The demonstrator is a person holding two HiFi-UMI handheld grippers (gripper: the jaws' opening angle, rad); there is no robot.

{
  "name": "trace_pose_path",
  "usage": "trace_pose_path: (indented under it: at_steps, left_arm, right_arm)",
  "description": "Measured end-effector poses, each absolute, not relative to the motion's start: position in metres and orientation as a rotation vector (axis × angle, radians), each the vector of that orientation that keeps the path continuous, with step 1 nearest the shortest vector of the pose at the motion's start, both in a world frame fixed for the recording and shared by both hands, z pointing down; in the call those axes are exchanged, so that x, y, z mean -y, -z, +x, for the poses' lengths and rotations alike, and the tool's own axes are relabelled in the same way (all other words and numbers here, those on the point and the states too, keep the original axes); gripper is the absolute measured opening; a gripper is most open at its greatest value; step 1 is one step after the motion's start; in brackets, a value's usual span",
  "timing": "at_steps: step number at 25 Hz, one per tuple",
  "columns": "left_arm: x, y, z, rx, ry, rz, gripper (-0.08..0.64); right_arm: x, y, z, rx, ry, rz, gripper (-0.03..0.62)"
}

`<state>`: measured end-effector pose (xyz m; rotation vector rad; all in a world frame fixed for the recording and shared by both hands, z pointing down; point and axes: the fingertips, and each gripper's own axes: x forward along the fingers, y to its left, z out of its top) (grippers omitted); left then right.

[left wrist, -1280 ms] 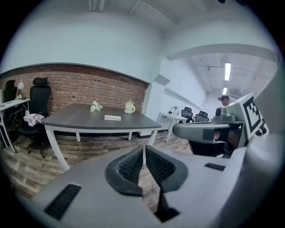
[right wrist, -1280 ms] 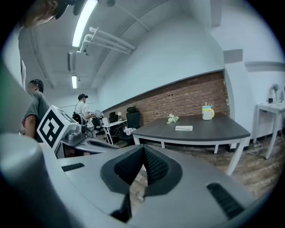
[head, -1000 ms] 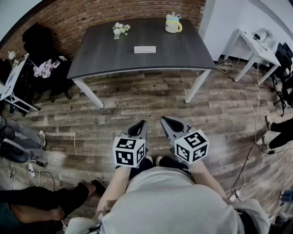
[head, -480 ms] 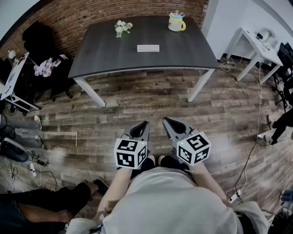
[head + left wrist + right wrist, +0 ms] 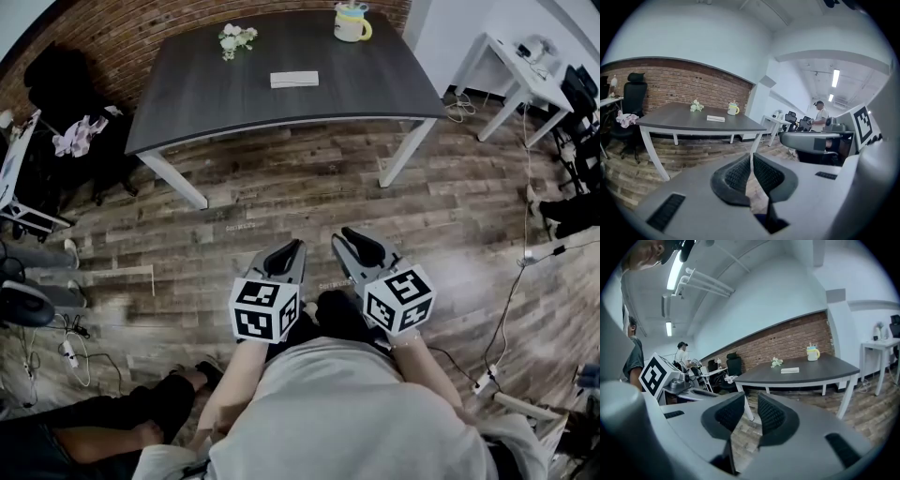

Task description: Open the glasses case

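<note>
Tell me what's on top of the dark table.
On the dark table lie a flat white glasses case, a small bunch of white flowers and a yellow-handled mug. The case looks shut, so its inside is hidden; the mug's contents are too small to tell.

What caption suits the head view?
Person facing a dark table bearing a glasses case, mug and flowers.
</note>
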<state>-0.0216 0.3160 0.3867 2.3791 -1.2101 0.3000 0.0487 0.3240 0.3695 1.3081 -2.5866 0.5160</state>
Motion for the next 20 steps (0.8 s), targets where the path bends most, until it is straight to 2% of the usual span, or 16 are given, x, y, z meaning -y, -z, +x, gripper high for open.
trace_pose_path:
  at_steps: [2,9,20]
  left_arm:
    - [-0.316,-0.393,-0.025,1.203,-0.303,2.364,0.035]
    - [-0.299,-0.407,-0.039,1.212,-0.296,2.303,0.035]
    - [-0.205,-0.410,-0.048,1.314,-0.268,2.243,0.035]
  right_arm:
    - [-0.326,-0.373,0.047,2.574,-0.513,1.311,0.116]
    - [-0.300,-0.389,0.043,2.535,-0.538,1.284,0.123]
    - [-0.195,-0.388,0.046,2.577,-0.515,1.220,0.146]
